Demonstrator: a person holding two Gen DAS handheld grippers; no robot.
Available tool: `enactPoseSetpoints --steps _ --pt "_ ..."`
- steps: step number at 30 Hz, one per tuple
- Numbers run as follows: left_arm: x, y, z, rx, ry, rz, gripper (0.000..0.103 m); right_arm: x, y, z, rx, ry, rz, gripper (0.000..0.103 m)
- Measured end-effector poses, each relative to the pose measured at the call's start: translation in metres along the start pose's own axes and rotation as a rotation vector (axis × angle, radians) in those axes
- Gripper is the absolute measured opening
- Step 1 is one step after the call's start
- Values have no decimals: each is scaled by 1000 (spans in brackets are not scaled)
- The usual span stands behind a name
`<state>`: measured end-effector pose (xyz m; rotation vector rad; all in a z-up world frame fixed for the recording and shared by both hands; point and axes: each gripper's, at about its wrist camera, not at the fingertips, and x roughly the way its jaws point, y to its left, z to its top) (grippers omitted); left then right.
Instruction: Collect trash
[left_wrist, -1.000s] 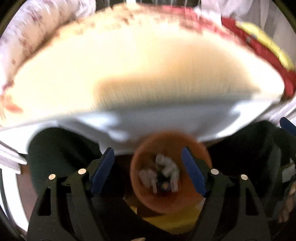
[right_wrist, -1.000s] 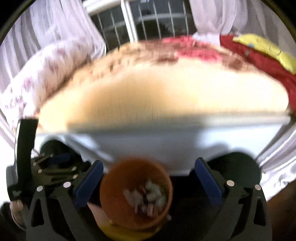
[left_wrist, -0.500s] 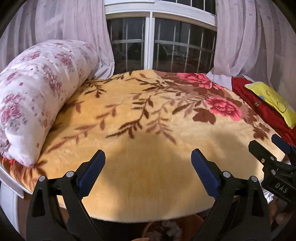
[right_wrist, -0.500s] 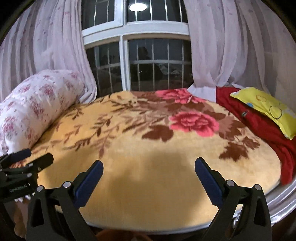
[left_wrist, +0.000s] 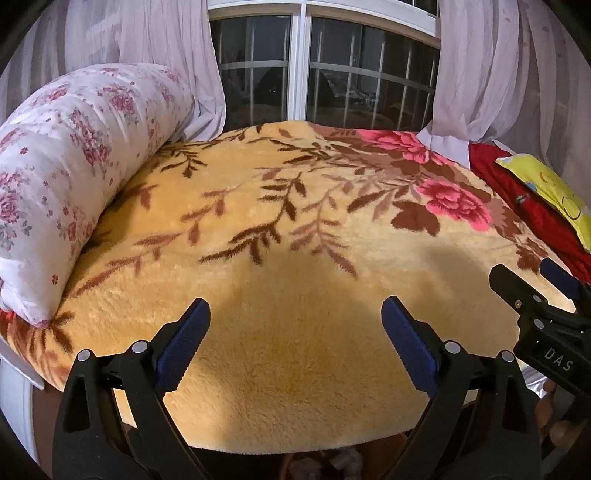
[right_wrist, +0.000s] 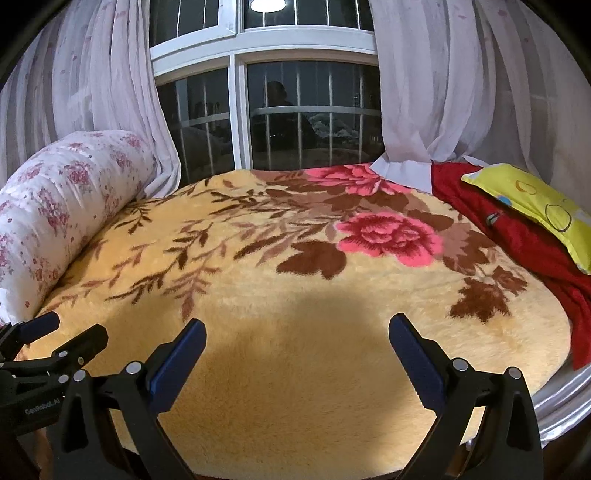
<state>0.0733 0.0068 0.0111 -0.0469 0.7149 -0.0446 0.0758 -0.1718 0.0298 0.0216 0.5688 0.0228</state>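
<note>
The left black two-finger gripper with blue ribbed pads (left_wrist: 295, 345) is pointing down over the near edge of the bed with its jaws spread wide and nothing between them, and the right black two-finger gripper with blue ribbed pads (right_wrist: 297, 363) is standing equally wide and empty beside it. In the left wrist view the right gripper is showing side-on at the right edge, with white letters reading "DAS" on its body; in the right wrist view the left gripper is showing at the lower left, bearing small white print that seems to read "GenRobot.AI", though the end of it is too small to be sure. At the bottom edge of the left wrist view, under the bed's overhang, the rim of a round orange bin (left_wrist: 384, 448) is peeking out with pale crumpled trash (left_wrist: 341, 459) in it, mostly cut off and dim. Beyond the fingers the plush yellow blanket with brown leaves and pink roses (right_wrist: 295, 295) is covering the bed, shadowed in its near part. A long white bolster with pink flowers (left_wrist: 74, 166) is lying along its left side, and a red cloth (right_wrist: 524, 236) with a yellow pillow printed with circles (right_wrist: 532, 199) is lying at the right, partly cropped. Farthest back, sheer white curtains (right_wrist: 443, 92) are framing a dark barred window (right_wrist: 295, 110), where a ceiling lamp is reflecting.
</note>
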Motion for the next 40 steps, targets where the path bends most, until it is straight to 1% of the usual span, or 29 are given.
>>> enactPoseSetpoints --steps 10,19,26,29,32,34,36,40 --pt "-3 0 0 -3 -8 6 91 0 0 -1 0 -1 2 98" --pt "0 2 -1 -24 3 14 91 -1 3 -3 -3 11 7 98" --pt "-6 -2 -2 -2 -62 39 91 0 4 -4 -3 15 7 98" --pt "-9 -6 -2 17 -75 50 91 0 4 -4 -3 17 6 98" --pt "-11 -7 -1 12 -81 67 92 2 2 -6 2 19 5 98" --pt "-10 -6 -1 10 -77 81 92 2 1 -6 9 15 -3 98" --pt "-7 -6 0 18 -56 65 92 2 -2 -5 15 12 -9 98" --pt "-1 -4 -2 14 -34 69 92 4 -5 -2 26 10 -15 98"
